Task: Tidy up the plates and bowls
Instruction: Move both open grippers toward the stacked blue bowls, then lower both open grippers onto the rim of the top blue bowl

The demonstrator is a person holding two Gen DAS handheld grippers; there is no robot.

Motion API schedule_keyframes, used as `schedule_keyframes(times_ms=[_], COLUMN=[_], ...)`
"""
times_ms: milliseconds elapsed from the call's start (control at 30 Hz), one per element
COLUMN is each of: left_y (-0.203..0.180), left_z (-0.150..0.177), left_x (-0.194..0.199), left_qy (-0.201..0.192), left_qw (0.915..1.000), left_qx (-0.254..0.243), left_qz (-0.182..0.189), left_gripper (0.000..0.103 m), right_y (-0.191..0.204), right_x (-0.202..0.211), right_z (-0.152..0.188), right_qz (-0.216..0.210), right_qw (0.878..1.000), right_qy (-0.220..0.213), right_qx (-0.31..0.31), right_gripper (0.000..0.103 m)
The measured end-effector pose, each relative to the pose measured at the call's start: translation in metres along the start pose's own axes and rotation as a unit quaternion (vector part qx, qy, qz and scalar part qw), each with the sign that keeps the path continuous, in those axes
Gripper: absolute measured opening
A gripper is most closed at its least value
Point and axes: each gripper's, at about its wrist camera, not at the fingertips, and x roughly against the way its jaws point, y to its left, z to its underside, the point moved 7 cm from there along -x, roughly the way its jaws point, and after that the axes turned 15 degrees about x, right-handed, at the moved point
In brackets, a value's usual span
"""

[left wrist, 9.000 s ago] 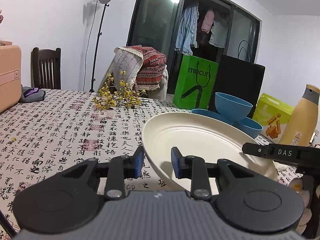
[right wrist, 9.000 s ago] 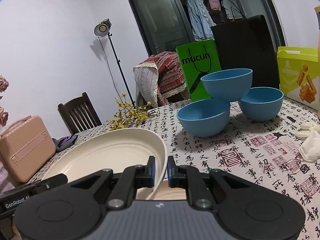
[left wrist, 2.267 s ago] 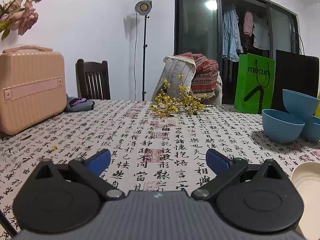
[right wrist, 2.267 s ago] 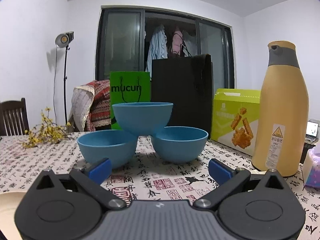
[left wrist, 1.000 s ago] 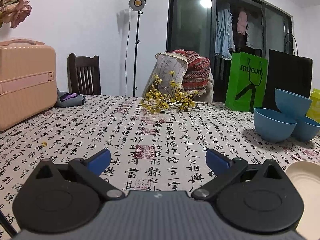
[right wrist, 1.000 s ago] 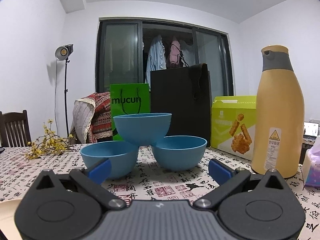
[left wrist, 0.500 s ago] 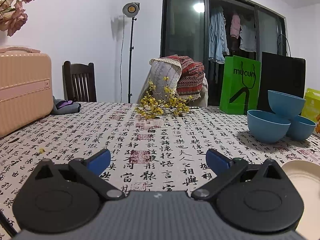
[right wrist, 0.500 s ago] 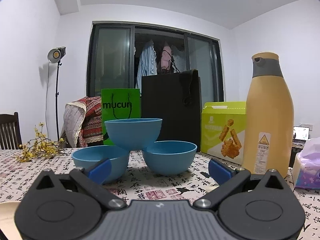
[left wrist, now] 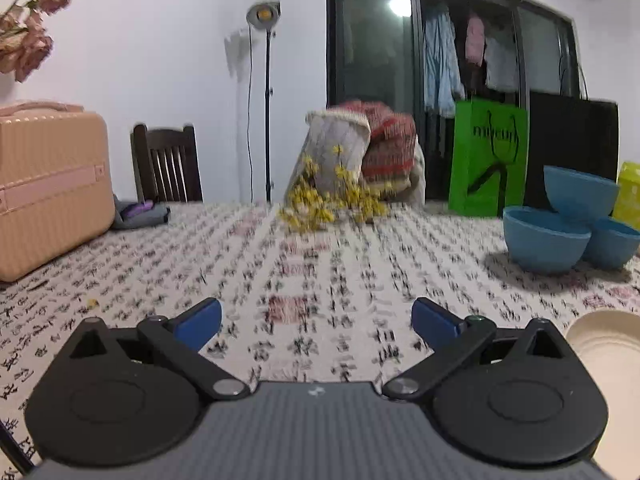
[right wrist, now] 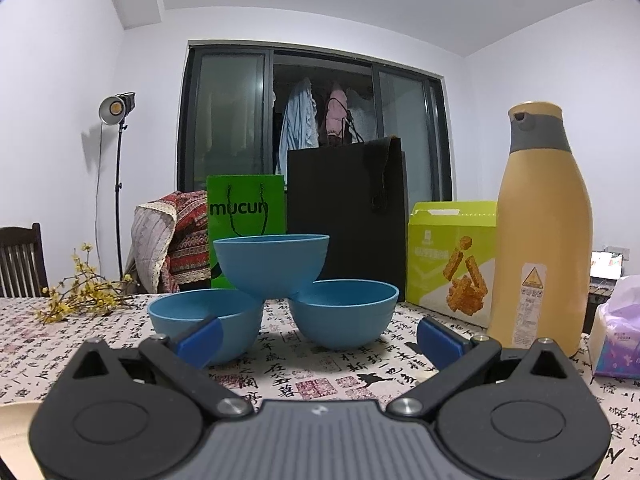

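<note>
left gripper [left wrist: 316, 316]: its blue-padded fingers [left wrist: 199, 317] are standing spread wide with nothing between them, only printed tablecloth [left wrist: 304, 264] showing in the gap; nine seconds earlier they were pinching the rim of the cream plate.
right gripper [right wrist: 318, 334]: it is likewise gaping wide and carrying nothing; nine seconds earlier it was clamping the same plate from the other side.
cream plate [left wrist: 608, 344]: it is now lying flat on the cloth just beside the left gripper's right-hand finger, and a sliver of its rim [right wrist: 16, 416] is showing at the lower left edge of the right wrist view; it is looking as if the plate step is finished.
left view: the whole picture is smearing with motion and the bowls are sitting further right in it than half a second ago, so the left gripper is swinging.
blue bowls [right wrist: 276, 292]: three are sitting ahead of the right gripper, two on the cloth side by side and the third [right wrist: 272, 264] resting on both their rims; over the last seconds they have been growing larger in the right wrist view.
meaning for the task: with the plate down and both grippers free, the work is probably turning to the bowls, likely lifting the top one first so they can be nested.
surroundings: a tan bottle [right wrist: 540, 232] and a green snack box [right wrist: 452, 256] are standing to the right of the bowls, near enough that a wide reach could be brushing them.
risk: the top bowl is only perching on two rims, so a nudge could be tipping it.
</note>
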Motion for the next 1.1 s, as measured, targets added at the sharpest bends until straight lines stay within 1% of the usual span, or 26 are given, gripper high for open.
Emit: schedule_keyframes(times_ms=[67,133,333,433,600,833,967,1033,1100], left_y=[-0.005,-0.016,-0.066,-0.092,-0.123,-0.165,-0.188,-0.195,-0.204], left_z=[-0.001,-0.007,-0.031,-0.037,-0.046,-0.069,-0.084,-0.09,-0.095], left_x=[0.003,0.009,0.028,0.031,0.025,0.018,0.014,0.009,-0.001], left_qy=[0.016,0.024,0.019,0.032,0.077,0.1,0.113,0.13,0.164], left_qw=[0.9997,0.9988,0.9963,0.9954,0.9898,0.9861,0.9832,0.9805,0.9737], left_qx=[0.018,0.032,0.026,0.013,0.027,0.01,0.007,0.017,0.037], left_qz=[0.01,0.03,0.08,0.089,0.117,0.133,0.143,0.146,0.155], left_gripper=[0.103,0.103,0.103,0.103,0.103,0.103,0.103,0.103,0.103], right_y=[-0.001,-0.003,-0.02,-0.032,-0.054,-0.073,-0.08,-0.082,-0.083], right_x=[0.001,0.005,0.006,0.001,-0.009,-0.029,-0.045,-0.053,-0.06], right_z=[-0.002,-0.007,-0.033,-0.043,-0.059,-0.087,-0.102,-0.111,-0.121], right_qz=[-0.011,-0.014,-0.043,-0.051,-0.07,-0.086,-0.106,-0.114,-0.121], right_qw=[1.0,1.0,0.999,0.998,0.996,0.993,0.989,0.988,0.987], right_qy=[0.002,-0.005,-0.005,0.0,0.014,0.029,0.042,0.048,0.05], right_qx=[-0.001,0.001,-0.015,-0.027,-0.058,-0.077,-0.089,-0.091,-0.09], right_gripper=[0.103,0.103,0.103,0.103,0.103,0.103,0.103,0.103,0.103])
